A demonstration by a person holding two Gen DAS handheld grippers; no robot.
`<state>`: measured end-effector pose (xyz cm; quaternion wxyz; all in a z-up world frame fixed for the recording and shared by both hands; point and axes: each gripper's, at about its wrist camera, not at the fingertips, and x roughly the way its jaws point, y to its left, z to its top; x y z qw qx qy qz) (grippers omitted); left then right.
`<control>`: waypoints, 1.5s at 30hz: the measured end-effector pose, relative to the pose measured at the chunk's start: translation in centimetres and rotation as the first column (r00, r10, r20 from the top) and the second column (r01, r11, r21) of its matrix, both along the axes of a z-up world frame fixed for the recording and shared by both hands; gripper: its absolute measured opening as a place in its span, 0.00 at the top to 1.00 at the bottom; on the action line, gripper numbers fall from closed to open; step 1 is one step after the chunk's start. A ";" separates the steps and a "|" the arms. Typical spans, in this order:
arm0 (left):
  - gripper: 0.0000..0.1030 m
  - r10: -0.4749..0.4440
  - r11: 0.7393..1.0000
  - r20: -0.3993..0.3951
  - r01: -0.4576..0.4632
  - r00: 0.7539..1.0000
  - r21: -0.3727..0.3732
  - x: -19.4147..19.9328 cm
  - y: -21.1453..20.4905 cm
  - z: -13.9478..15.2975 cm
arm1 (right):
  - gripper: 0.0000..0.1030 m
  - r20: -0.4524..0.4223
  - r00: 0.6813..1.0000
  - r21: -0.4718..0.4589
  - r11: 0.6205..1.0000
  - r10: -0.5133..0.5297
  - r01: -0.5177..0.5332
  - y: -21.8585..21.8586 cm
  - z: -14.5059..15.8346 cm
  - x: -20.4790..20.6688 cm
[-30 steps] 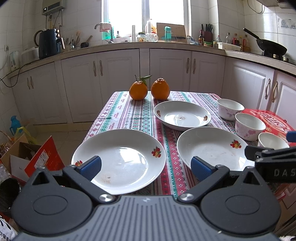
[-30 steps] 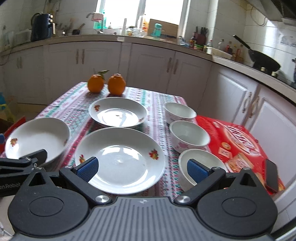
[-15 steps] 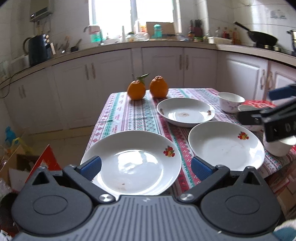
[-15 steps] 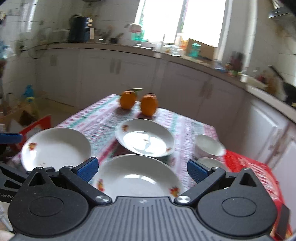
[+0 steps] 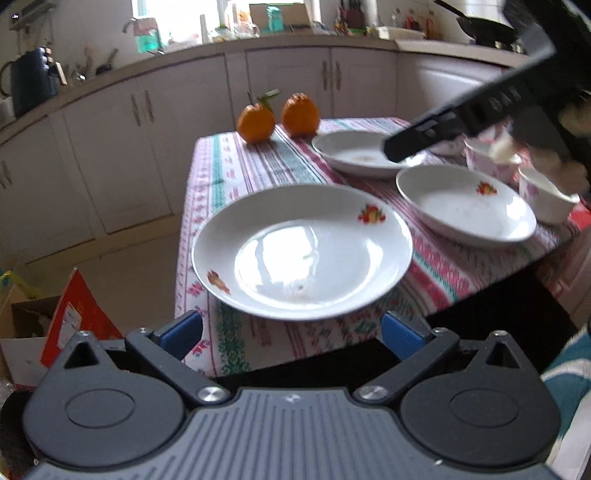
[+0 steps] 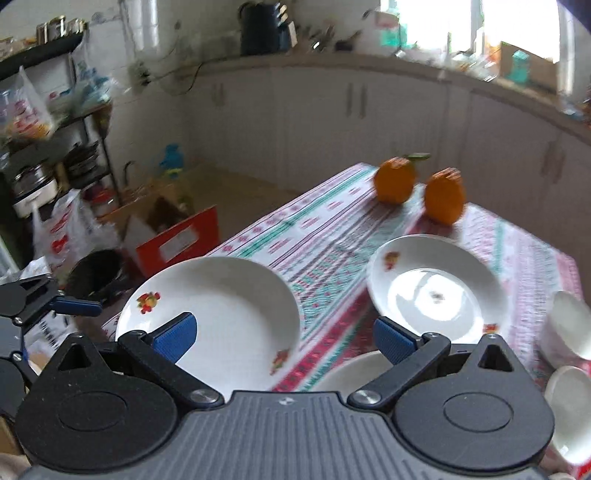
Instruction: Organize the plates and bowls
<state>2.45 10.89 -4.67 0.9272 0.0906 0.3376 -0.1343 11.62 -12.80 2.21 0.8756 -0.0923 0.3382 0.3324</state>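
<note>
- Daylight comes in through the window [image 6: 476,33] at the back. It is so bright there that it looks all white.
- The near plate [image 5: 303,251] shows a big shiny patch of that window light. The far plate [image 6: 439,291] shines in the middle too.
- The room is bright enough, but the corners of both pictures go dark.
- My right view is smeary. The oranges [image 6: 395,181] and the tablecloth [image 6: 325,236] look streaked.
- My left view is a bit sharper, but my right gripper [image 5: 461,114] looks fuzzy across the top corner.
- Straight lines like the cupboards [image 5: 288,81] bend near the edges.
- My left gripper [image 5: 291,332] looks very dark up close.
</note>
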 end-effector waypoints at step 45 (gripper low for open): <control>0.04 -0.210 0.977 -0.119 0.204 0.970 -0.056 5.1 1.9 -0.8 | 0.39 -0.391 0.912 0.071 0.992 0.124 -0.104 3.8 -5.6 10.3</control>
